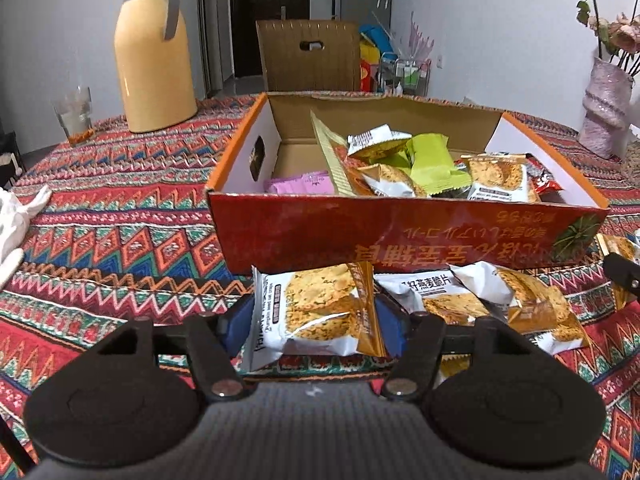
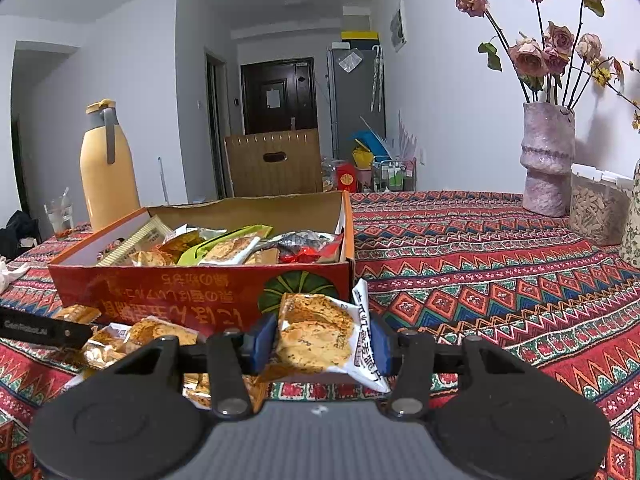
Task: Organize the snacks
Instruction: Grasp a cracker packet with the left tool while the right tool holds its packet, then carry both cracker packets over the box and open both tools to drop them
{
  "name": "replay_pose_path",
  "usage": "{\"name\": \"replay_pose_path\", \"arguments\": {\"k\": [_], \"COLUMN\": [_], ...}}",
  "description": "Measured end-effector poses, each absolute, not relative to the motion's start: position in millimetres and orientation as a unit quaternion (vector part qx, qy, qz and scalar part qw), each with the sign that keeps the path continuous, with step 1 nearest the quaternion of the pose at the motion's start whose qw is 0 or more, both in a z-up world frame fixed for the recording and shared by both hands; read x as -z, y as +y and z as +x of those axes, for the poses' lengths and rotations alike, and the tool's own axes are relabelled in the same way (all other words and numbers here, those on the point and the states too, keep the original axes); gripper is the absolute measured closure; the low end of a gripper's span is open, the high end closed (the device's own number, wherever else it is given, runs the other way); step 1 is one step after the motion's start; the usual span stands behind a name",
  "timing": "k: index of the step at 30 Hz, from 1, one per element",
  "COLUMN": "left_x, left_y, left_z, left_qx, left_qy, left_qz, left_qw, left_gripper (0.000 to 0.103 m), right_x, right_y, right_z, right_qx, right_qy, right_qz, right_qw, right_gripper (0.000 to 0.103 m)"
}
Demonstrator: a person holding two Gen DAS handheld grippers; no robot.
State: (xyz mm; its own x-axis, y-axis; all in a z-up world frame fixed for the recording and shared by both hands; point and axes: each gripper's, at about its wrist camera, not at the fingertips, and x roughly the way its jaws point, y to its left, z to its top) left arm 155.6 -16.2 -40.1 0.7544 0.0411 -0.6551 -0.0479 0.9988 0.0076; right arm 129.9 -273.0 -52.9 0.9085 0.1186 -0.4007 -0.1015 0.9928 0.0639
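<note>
On the patterned tabletop [image 2: 480, 260], each claw is gripping one oat-crisp packet: left claw [image 1: 312, 316], right claw [image 2: 320, 340]. Several snacks are already lying in the orange box [image 1: 400, 236]; a few packets [image 1: 500, 300] are waiting just before it.

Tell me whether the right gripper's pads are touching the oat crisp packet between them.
Touching. The right wrist view shows both blue pads pressed against the sides of the oat crisp packet, held by the right gripper.

Bench cloth [image 1: 120, 240]: red, green, blue zigzag bands. Snack box [image 1: 360, 236]: red-orange, yellow lettering. Thermos jug [image 1: 154, 64]: yellow, grey handle. Vase [image 2: 546, 160]: mottled pink. Tong pads [image 2: 262, 340]: blue.
</note>
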Motion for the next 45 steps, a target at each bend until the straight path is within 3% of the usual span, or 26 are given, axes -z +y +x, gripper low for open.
{"name": "replay_pose_path", "arguments": {"k": [11,26,45], "left_x": [0.1,-42.8,-8.2], "left_y": [-13.7,-25.5,-10.6], "left_z": [130.4,179.5,243.3], "left_qx": [-0.003,-0.007,-0.049], "left_qy": [0.290,0.253,0.254], "left_qz": [-0.009,-0.027,-0.038], "left_qw": [0.957,0.967,0.965], "left_gripper": [0.037,0.037,0.037], "right_x": [29.1,-17.0,12.3], "right_y": [-268.1,-225.5,-209.8], "right_z": [117.9,173.1,227.8], "right_qx": [-0.075,-0.106,-0.087], "right_qy": [0.168,0.149,0.160], "right_qz": [0.014,0.006,0.017], "right_qw": [0.983,0.983,0.983], "right_gripper": [0.055,0.055,0.055]}}
